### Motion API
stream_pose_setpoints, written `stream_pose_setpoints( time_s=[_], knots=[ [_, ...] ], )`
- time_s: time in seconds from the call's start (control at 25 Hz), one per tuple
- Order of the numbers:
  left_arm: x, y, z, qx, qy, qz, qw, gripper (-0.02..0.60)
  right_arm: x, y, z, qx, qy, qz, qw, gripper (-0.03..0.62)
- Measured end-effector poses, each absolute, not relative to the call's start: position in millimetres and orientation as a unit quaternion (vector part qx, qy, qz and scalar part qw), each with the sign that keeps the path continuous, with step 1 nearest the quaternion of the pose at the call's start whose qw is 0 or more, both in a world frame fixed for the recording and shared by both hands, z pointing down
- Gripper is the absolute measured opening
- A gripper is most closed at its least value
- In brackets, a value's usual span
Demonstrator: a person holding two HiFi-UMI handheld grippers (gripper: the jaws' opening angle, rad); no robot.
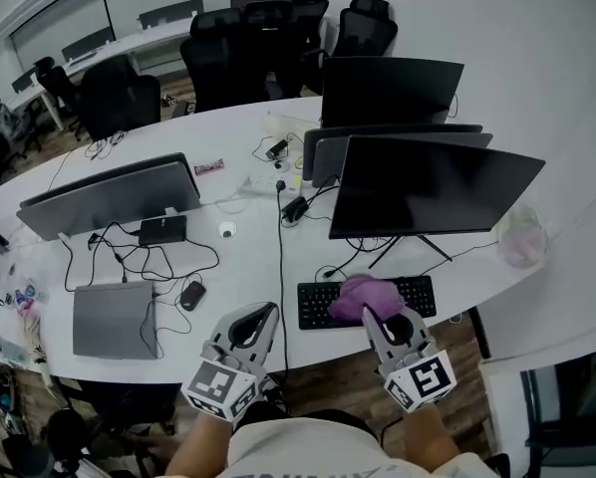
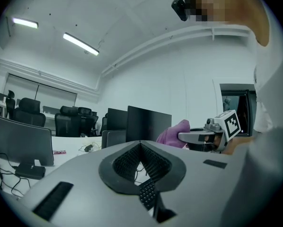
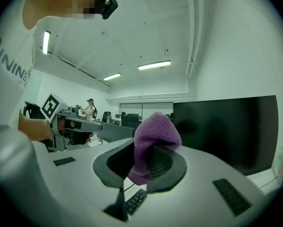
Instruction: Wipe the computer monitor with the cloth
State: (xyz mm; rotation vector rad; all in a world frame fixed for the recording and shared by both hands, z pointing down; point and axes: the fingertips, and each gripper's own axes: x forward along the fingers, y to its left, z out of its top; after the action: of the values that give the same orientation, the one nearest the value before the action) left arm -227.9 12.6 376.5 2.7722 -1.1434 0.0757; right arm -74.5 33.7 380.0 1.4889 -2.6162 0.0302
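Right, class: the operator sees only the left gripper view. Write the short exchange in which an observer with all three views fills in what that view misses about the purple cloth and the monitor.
Operator: Is the cloth actually gripped?
Observer: Yes. The right gripper view shows the right gripper with its jaws shut on the purple cloth, which bunches up above them.
Operator: Where is it over the desk?
Observer: In the head view it covers the middle of the black keyboard.
Operator: Is it on the screen?
Observer: No. The head view shows it on the near side of the monitor, clear of the dark screen.
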Motion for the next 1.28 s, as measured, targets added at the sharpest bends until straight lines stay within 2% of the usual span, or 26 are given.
stream_pose_setpoints(
  time_s=[0.48, 1.28],
  knots=[
    [-277.0, -44.0, 392.3, 0.927, -0.362, 0.02, 0.095, 0.008, -133.0, -20.4, 401.5, 0.502, -0.858, 0.031, 0.102, 0.055],
    [-251.5, -78.5, 407.0, 0.915, -0.384, 0.041, 0.117, 0.007, -104.8, -114.4, 483.5, 0.515, -0.839, 0.119, 0.127, 0.055]
  ],
)
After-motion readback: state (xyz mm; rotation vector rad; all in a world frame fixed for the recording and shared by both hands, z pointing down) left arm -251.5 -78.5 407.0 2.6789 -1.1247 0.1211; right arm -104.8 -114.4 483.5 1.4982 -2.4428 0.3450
